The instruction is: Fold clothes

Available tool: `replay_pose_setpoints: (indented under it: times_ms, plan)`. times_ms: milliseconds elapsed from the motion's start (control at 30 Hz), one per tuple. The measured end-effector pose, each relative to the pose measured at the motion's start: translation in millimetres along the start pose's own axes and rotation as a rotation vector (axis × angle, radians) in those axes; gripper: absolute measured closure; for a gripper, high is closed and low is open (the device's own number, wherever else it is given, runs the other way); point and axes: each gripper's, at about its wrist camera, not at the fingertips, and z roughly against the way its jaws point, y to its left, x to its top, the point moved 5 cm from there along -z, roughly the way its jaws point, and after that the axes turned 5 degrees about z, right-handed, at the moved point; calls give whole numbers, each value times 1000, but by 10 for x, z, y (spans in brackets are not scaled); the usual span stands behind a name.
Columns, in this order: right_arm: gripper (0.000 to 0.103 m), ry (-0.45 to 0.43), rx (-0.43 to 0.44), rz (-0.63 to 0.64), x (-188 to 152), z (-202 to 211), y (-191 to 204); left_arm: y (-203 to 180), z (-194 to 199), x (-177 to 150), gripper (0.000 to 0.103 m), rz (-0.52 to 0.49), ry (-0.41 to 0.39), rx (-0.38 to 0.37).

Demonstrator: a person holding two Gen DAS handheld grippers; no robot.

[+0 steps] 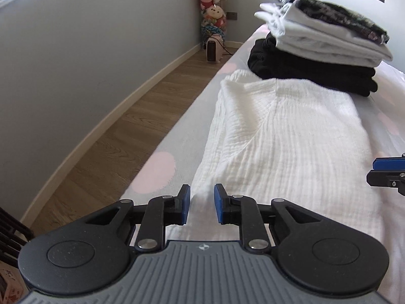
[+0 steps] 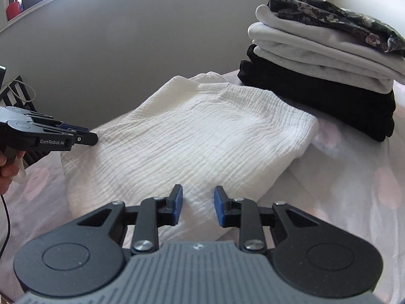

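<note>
Clothes first: the bed [image 2: 354, 190], grey sheet with pale pink dots, takes up most of both views, and on it the white crinkle-weave garment [image 2: 192, 136] is spread out, already doubled over into a rough rectangle by the look of it. Just behind it, touching its far edge, sits the finished stack [image 2: 324, 76], black stuff at the bottom, white pieces in the middle, a dark floral one on top. So I'd say we're mid-fold on the white one, with probably one more fold left before it joins the stack. Left gripper [image 1: 201, 206] is parked at the near edge of the fabric with its blue pads parted and nothing between them, cloth just showing in the gap. Right gripper [image 2: 198, 206] is the same deal on the near hem, fingers apart, holding nothing. Next move, my guess: both need to pinch that near edge evenly and carry it toward the far side without dragging the lower layer along.
</note>
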Motion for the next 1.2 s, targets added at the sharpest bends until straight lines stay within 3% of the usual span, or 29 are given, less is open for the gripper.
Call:
replay_pose_setpoints:
  times_ms: [200, 433, 633, 700, 767, 833, 1200]
  plan:
    - [64, -22, -23, 32, 86, 558, 34, -274, 783, 62, 79, -24, -101, 0]
    - [55, -131, -52, 94, 238, 1491, 228, -546, 1633, 85, 77, 5, -176, 19]
    - [41, -220, -82, 70, 181, 2119, 405, -793, 2197, 2, 52, 22, -235, 56]
    - [40, -222, -82, 53, 126, 2273, 446, -878, 2353, -60, 50, 26, -250, 80]
    - [38, -228, -101, 52, 59, 2421, 506, -954, 2470, -134, 49, 38, -246, 100]
    - [36, -240, -124, 59, -13, 2564, 571, -1017, 2557, -217, 41, 70, -230, 114]
    - [36, -208, -138, -12, -650, 2959, 803, -1341, 2775, -1019, 38, 185, -93, 60]
